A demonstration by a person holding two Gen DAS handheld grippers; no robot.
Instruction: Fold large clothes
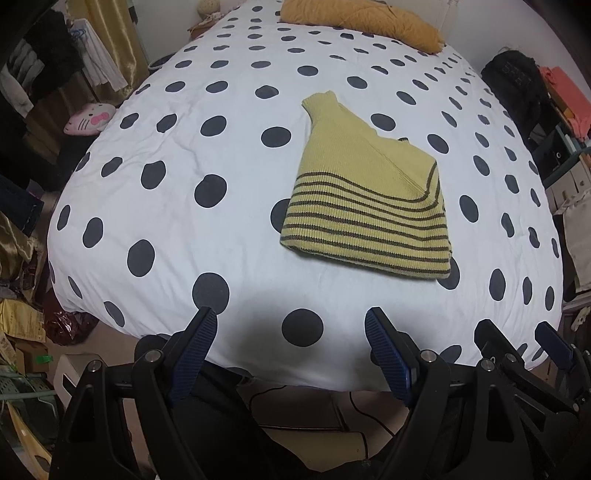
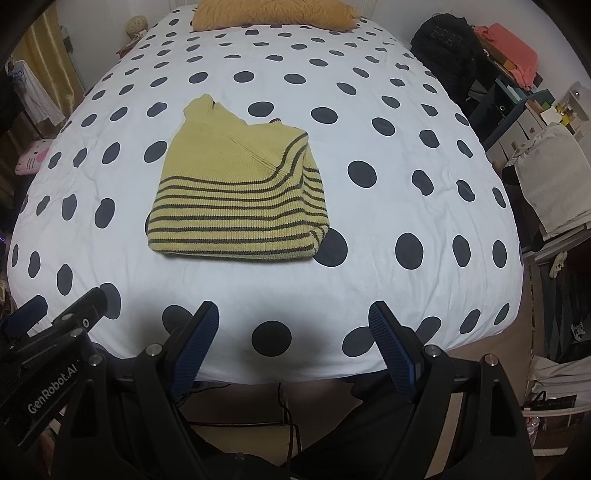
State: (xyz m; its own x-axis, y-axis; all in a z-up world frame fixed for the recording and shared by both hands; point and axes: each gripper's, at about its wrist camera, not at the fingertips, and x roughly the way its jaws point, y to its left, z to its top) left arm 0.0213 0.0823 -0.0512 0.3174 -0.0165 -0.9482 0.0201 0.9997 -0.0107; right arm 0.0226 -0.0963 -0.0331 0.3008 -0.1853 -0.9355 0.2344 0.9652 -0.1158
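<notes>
Yellow-green striped knit sweater point(image 1: 365, 206) lies folded into a compact block on the polka-dot duvet point(image 1: 184, 110), roughly mid-bed, nearer the foot than the mustard pillow point(image 1: 369, 18) at the head. Collar end points toward the pillow; striped hem faces the grippers.

Left gripper point(image 1: 291, 325): fingers spread wide, nothing between them, held above the foot edge of the bed, well apart from the sweater. Right gripper point(image 2: 293, 317): same, spread and empty, just beside the left one. Neither touches fabric.

Judgement: the fold looks close to finished, though the top layer sits diagonal and the right side shows loose stacked edges rather than a clean crease.

Risks from here:
- A further fold taken by pinching only the top layer would peel it off and let the layers below slide. The knit is thick and springy, and the right-side edges are not aligned.
- A low approach across the soft duvet could pinch the cover with the hem and drag both; wrinkles already show.
- Lifting from the hem alone may let the collar end flop open, undoing the stack.
- The grippers start close together, so they could collide if both reach for the same corner.

Clutter beside the bed is well clear of the work.
</notes>
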